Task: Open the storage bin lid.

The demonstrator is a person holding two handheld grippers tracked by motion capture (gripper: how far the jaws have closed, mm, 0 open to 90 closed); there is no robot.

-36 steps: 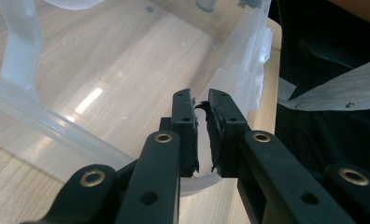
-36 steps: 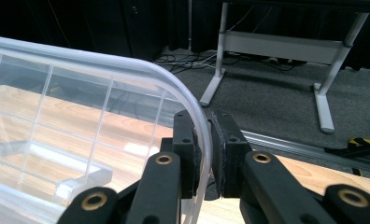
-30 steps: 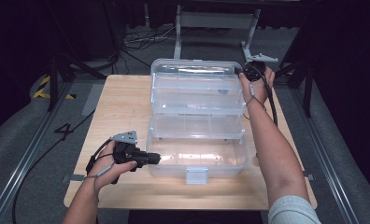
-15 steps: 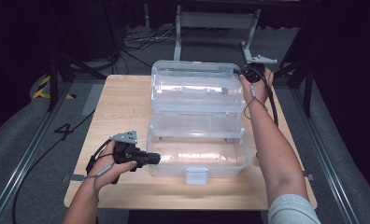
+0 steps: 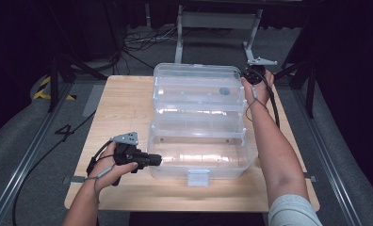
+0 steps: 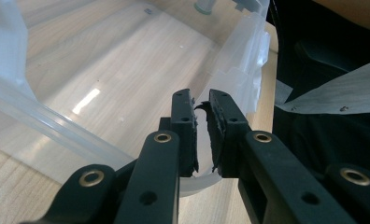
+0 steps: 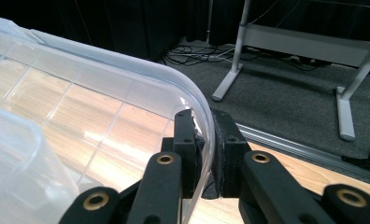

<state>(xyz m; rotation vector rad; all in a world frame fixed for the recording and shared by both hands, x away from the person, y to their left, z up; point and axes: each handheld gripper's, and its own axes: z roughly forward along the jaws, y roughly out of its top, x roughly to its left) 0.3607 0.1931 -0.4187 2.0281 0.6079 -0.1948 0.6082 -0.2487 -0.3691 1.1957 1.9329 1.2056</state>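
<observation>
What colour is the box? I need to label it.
Clear, colourless plastic box; shows best in the high view.

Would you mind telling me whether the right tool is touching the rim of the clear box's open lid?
Touching. In the right gripper view the right tool has its jaws closed on either side of the lid's curved rim, which passes between them.

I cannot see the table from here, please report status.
Left gripper shut on near rim of clear plastic box. Right gripper shut on its open lid. Nothing in the way.
</observation>
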